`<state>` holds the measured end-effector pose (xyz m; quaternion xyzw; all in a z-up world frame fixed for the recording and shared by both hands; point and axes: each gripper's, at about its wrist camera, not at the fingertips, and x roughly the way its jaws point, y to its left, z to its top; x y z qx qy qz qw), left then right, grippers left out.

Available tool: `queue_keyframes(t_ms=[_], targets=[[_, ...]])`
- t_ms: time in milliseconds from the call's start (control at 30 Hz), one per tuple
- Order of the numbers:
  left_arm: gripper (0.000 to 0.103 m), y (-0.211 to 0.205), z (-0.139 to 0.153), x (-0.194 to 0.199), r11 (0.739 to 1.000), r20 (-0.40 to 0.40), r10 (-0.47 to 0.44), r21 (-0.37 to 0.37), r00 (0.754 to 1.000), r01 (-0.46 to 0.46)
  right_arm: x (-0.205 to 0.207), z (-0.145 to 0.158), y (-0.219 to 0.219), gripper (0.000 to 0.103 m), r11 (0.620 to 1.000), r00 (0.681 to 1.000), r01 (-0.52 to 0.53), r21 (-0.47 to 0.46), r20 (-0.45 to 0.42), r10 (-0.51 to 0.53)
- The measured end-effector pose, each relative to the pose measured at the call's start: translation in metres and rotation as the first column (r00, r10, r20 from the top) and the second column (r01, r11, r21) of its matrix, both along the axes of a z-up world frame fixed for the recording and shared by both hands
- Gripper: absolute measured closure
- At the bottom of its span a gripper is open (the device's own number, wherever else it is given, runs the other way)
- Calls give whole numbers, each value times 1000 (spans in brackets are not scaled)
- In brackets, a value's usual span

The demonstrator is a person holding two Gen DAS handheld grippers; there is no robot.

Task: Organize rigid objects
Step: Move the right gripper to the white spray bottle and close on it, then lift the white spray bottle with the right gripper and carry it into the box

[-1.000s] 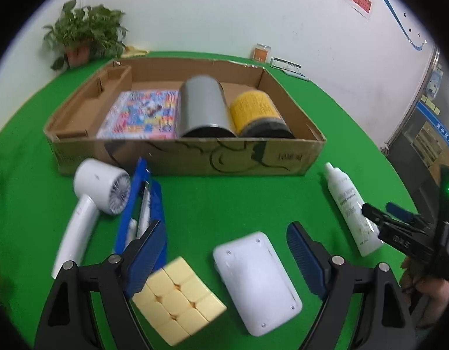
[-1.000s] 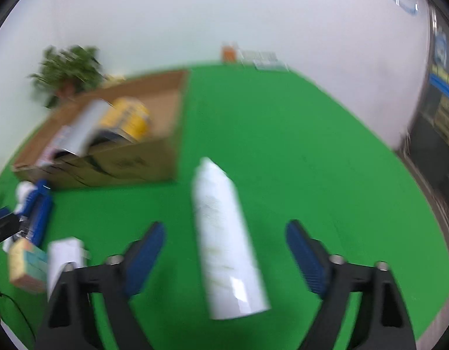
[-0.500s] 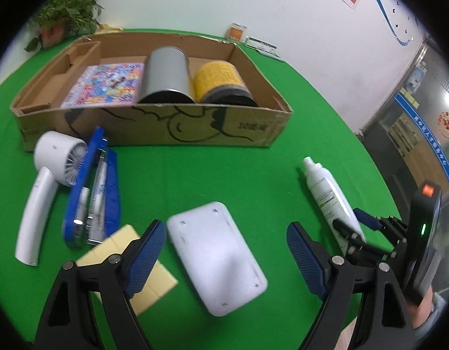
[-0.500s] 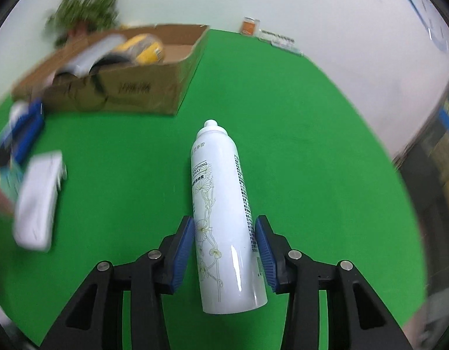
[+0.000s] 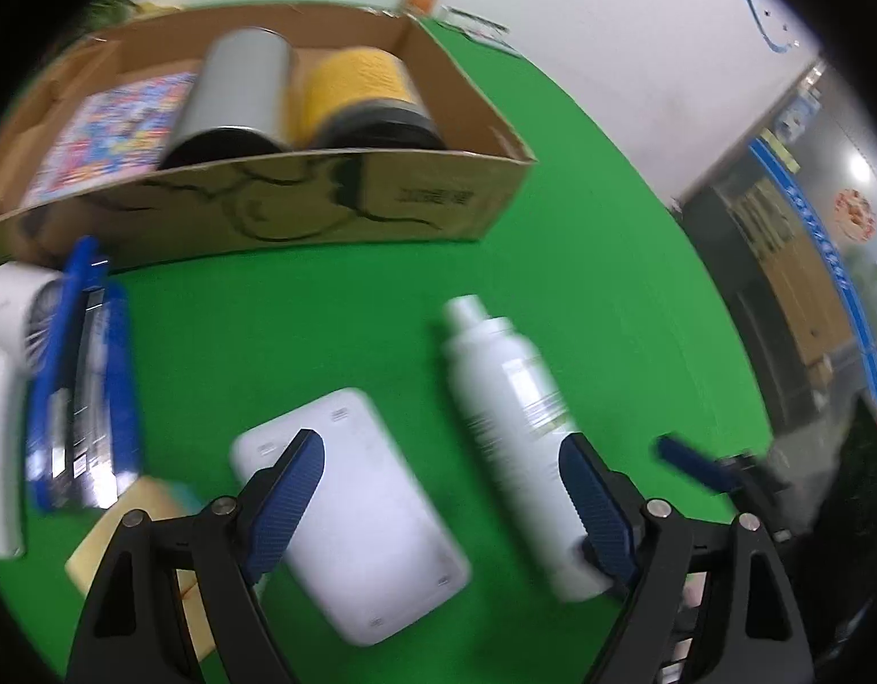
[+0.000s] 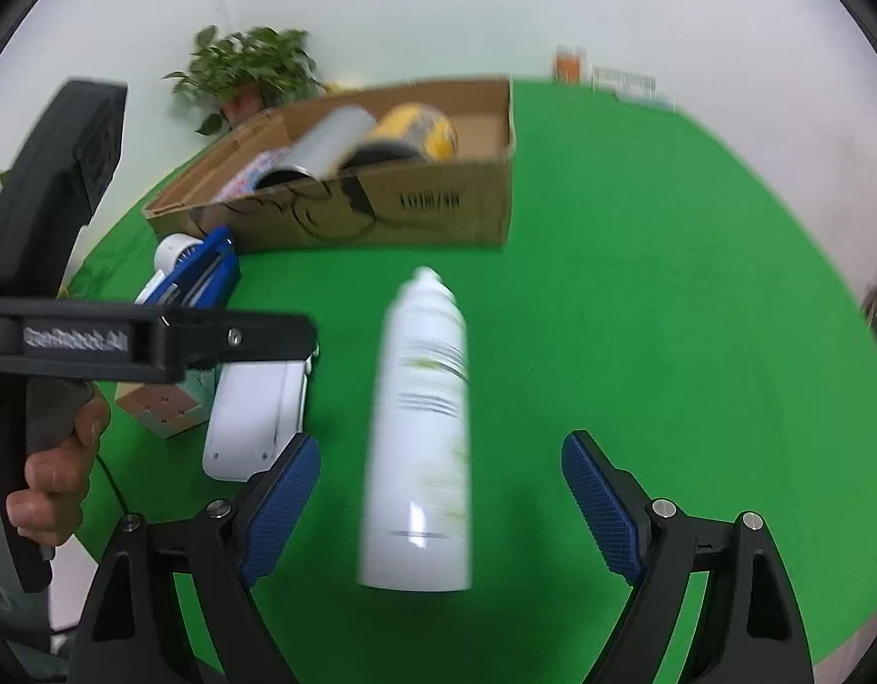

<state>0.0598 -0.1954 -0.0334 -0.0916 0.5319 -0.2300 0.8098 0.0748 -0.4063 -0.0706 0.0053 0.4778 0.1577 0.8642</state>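
A white spray bottle (image 6: 427, 433) lies on the green table, cap pointing toward the cardboard box (image 6: 438, 211). My right gripper (image 6: 438, 507) is open, its jaws wide on either side of the bottle and not touching it. My left gripper (image 5: 438, 490) is open above a white flat case (image 5: 358, 518) and the bottle (image 5: 512, 427). The box (image 5: 301, 199) holds a grey can (image 5: 233, 97), a yellow can (image 5: 364, 97) and a colourful book (image 5: 113, 131).
A white hand fan (image 5: 5, 376), a blue stapler (image 5: 79, 387) and a yellow cube (image 5: 142, 547) lie at the left of the table. A potted plant (image 6: 250, 68) stands behind the box. The left gripper's body (image 6: 147, 336) shows in the right wrist view.
My right gripper, shut on the bottle half a second ago, has opened and let it go. The bottle now lies nearer the white case. My left gripper has shifted right.
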Motion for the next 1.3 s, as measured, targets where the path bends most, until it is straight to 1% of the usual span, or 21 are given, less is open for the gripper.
queue_keyframes(t_ms=[67, 133, 167, 200, 267, 300, 333, 367, 433, 467, 567, 667, 733, 867, 933, 1033, 1167, 1300], targets=[[20, -11, -3, 11, 999, -31, -38, -1, 999, 38, 5, -11, -5, 28, 999, 998, 18, 41, -66, -16], [22, -20, -4, 18, 997, -45, -70, 19, 997, 71, 10, -21, -3, 30, 994, 993, 18, 110, -122, -4], [24, -25, -7, 21, 996, -62, -84, 28, 995, 86, 10, -25, 0, 31, 993, 991, 14, 121, -131, 2], [33, -28, -11, 25, 995, -88, -94, 30, 992, 97, 9, -27, 5, 33, 993, 991, 6, 120, -130, 9], [41, -30, -18, 31, 994, -132, -95, 51, 987, 102, 8, -29, 13, 43, 992, 990, -21, 124, -138, 38], [48, -31, -21, 33, 993, -147, -85, 67, 985, 96, 8, -31, 18, 45, 991, 988, -31, 132, -145, 51], [51, -30, -23, 34, 993, -159, -79, 76, 984, 92, 8, -31, 21, 47, 990, 987, -37, 134, -150, 57], [51, -30, -24, 35, 993, -166, -81, 70, 983, 94, 9, -32, 26, 52, 990, 986, -45, 133, -156, 66], [51, -29, -24, 35, 992, -169, -88, 72, 982, 101, 10, -37, 36, 56, 991, 981, -60, 120, -174, 81], [51, -30, -23, 34, 991, -165, -94, 77, 982, 108, 10, -39, 40, 57, 992, 980, -64, 110, -179, 83], [52, -30, -22, 33, 992, -164, -91, 74, 982, 105, 6, -38, 49, 57, 995, 984, -75, 65, -156, 84], [53, -34, -22, 35, 993, -164, -86, 61, 983, 97, 8, -39, 54, 58, 996, 985, -65, 54, -158, 73], [53, -31, -18, 39, 994, -143, -90, 56, 986, 99, 6, -36, 56, 59, 998, 988, -60, 37, -143, 65], [54, -28, 9, 39, 995, -76, -81, 46, 994, 85, -2, -19, 58, 59, 998, 996, -48, 43, -79, 51], [54, -24, 32, 39, 996, -24, -75, 41, 997, 76, -2, -6, 60, 59, 998, 998, -45, 51, -34, 46], [55, -19, 65, 42, 997, 47, -73, 43, 996, 71, 0, 17, 68, 59, 998, 998, -50, 32, 44, 49], [56, -17, 117, 50, 997, 160, -71, 52, 985, 63, 14, 56, 76, 59, 998, 987, -53, 29, 151, 48], [56, -14, 174, 67, 997, 266, -67, 49, 962, 56, 37, 102, 84, 59, 998, 966, -64, 22, 251, 56]])
